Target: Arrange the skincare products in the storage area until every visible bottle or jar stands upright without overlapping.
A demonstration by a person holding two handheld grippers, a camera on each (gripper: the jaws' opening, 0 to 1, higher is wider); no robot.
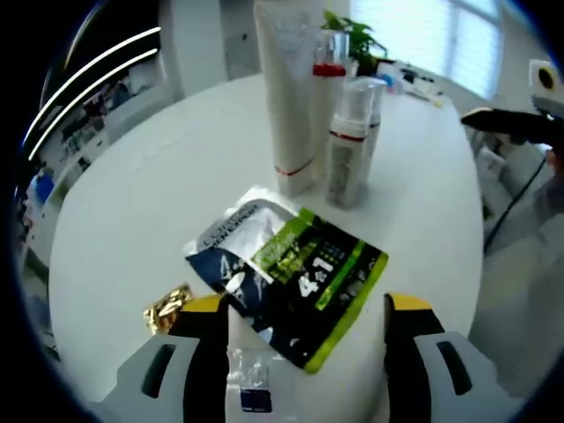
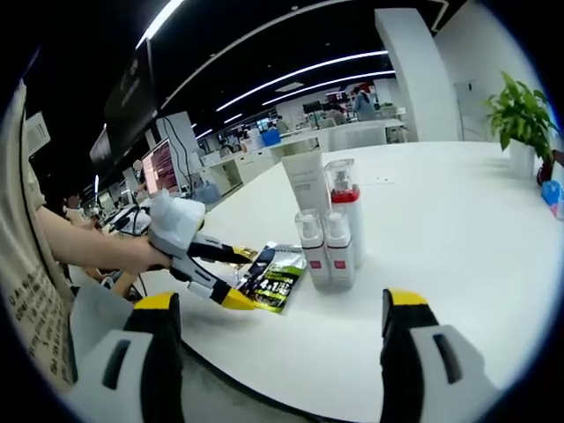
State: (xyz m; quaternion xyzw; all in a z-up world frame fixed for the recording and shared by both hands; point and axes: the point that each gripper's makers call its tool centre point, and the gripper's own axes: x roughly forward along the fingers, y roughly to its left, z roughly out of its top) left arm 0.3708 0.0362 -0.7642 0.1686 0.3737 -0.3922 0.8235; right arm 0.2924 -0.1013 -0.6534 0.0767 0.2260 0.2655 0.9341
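On the round white table (image 1: 132,203) stand a tall white tube (image 1: 286,88), a clear bottle with a red band (image 1: 329,75) and two small pump bottles (image 1: 346,154), all upright in a tight cluster. A black-and-green sachet (image 1: 308,278) lies flat over a white-and-navy sachet (image 1: 231,251), with a clear sachet (image 1: 247,374) nearer me. My left gripper (image 1: 307,304) is open, its jaws straddling the sachets. In the right gripper view my right gripper (image 2: 282,300) hangs open and empty off the table edge, facing the tube (image 2: 307,185), red-band bottle (image 2: 344,207), pump bottles (image 2: 324,251), sachets (image 2: 280,280) and left gripper (image 2: 240,278).
A small gold packet (image 1: 167,307) lies by my left jaw. A potted plant (image 2: 520,110) stands at the far right of the table (image 2: 441,229). A hand (image 2: 141,256) holds the left gripper. Small items (image 1: 419,84) lie beyond the bottles. Desks and screens (image 2: 163,167) fill the room behind.
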